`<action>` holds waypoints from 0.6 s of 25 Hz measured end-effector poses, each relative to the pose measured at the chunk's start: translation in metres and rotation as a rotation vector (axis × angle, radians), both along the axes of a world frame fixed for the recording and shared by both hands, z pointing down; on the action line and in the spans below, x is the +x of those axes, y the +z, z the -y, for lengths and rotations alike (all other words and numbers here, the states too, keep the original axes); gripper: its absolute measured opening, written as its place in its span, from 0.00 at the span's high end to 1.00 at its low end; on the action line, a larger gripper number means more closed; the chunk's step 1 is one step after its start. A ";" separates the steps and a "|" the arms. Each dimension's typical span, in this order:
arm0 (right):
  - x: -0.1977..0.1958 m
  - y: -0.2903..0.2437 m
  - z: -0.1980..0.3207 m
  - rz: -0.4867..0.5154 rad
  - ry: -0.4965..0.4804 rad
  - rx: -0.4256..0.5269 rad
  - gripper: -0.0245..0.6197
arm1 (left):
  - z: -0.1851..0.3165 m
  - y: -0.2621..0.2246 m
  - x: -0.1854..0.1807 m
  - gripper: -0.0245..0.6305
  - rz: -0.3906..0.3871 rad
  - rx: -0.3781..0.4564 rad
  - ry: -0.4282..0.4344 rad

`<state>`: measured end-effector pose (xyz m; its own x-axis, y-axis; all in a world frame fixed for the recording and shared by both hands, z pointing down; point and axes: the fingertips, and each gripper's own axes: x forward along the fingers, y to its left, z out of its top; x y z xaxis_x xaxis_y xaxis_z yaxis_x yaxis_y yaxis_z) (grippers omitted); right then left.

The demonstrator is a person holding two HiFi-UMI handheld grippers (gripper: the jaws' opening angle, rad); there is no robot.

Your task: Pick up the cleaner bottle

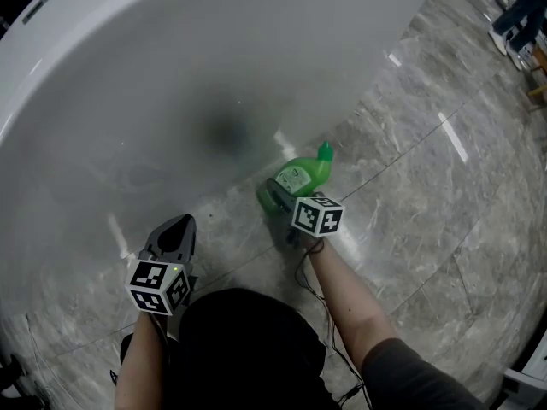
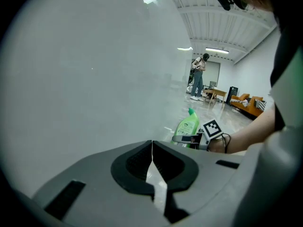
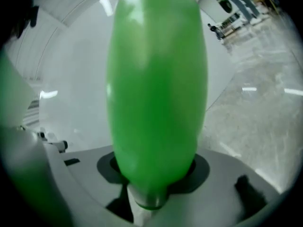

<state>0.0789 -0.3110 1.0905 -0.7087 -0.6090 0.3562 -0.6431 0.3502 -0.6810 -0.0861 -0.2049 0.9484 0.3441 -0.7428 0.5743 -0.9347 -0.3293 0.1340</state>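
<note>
Looks like the grasp step, close to done. Clamped on the green cleaner bottle [image 1: 306, 174] with the right gripper [image 1: 280, 196], pinching the lower body from both sides, cap end pointing up and away. Tilted low over the grey marble floor [image 1: 427, 220], just beside the curved white wall of the bathtub [image 1: 171, 75]; cannot tell whether touching the floor or clear of it. Parked nearer the body, close to the tub wall, with the left gripper [image 1: 181, 223] pressed together on nothing. Next, in all likelihood: raise straight up and slightly away from the tub wall, squeezing firmly throughout. Smooth, rounded plastic, so probably prone to sliding or swinging in a loose hold. Worth lifting slowly and holding the cap end above the base.
</note>
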 end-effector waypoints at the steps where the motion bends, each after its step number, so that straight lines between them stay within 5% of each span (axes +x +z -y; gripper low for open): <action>1: 0.002 -0.004 -0.001 0.063 0.029 -0.017 0.66 | -0.001 0.000 -0.002 0.94 -0.006 -0.002 -0.008; 8: 0.008 -0.060 -0.013 0.364 0.124 -0.035 0.66 | -0.012 -0.008 -0.014 0.94 -0.042 -0.005 -0.033; 15: 0.010 -0.151 -0.028 0.428 0.123 -0.010 0.66 | -0.021 -0.064 -0.024 0.94 -0.050 0.019 -0.012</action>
